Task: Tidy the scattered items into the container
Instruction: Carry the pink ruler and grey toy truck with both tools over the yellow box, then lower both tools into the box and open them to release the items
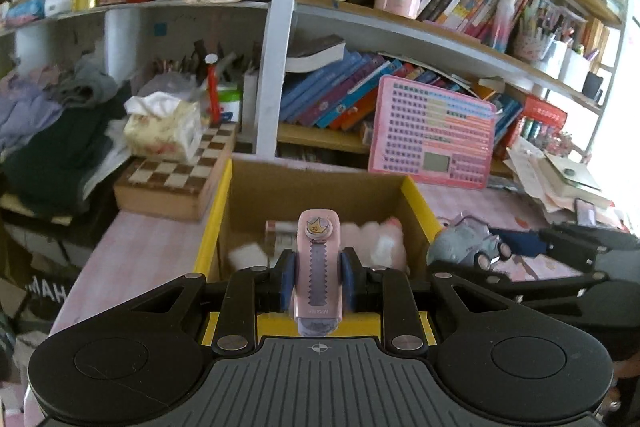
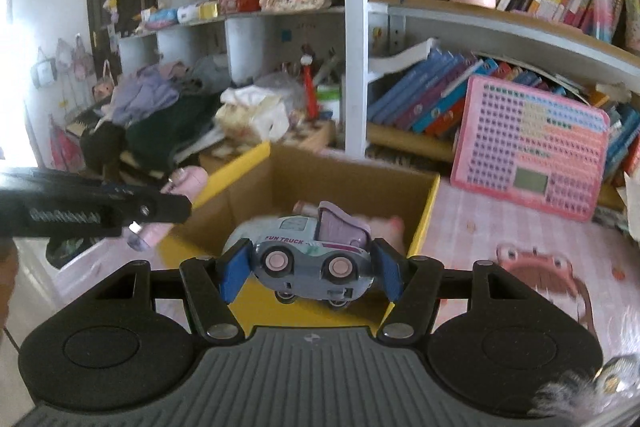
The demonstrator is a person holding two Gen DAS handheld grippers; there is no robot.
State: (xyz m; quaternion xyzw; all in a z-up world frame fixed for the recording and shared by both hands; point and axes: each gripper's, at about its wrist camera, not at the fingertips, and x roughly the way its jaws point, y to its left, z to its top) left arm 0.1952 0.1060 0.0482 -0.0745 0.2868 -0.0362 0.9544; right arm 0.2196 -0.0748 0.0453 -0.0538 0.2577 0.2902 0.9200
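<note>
My left gripper (image 1: pixel 318 277) is shut on a pink eraser-roller gadget (image 1: pixel 317 267) with a crown sticker, held above the near rim of the cardboard box (image 1: pixel 316 187) with yellow edges. Inside the box lie a pink plush (image 1: pixel 384 239) and small white items. My right gripper (image 2: pixel 310 269) holds a grey-blue toy truck (image 2: pixel 312 253) marked FUN TRUCK between its blue pads, over the near edge of the same box (image 2: pixel 352 187). The left gripper (image 2: pixel 120 213) with the pink gadget (image 2: pixel 184 183) also shows in the right wrist view, left of the box.
A chessboard box (image 1: pixel 176 179) with a tissue pack (image 1: pixel 164 131) stands left of the box. A pink learning tablet (image 1: pixel 434 133) leans on the bookshelf behind. A clothes pile (image 1: pixel 52 131) lies at the left. A furry grey thing (image 2: pixel 580 391) lies on the pink desk mat.
</note>
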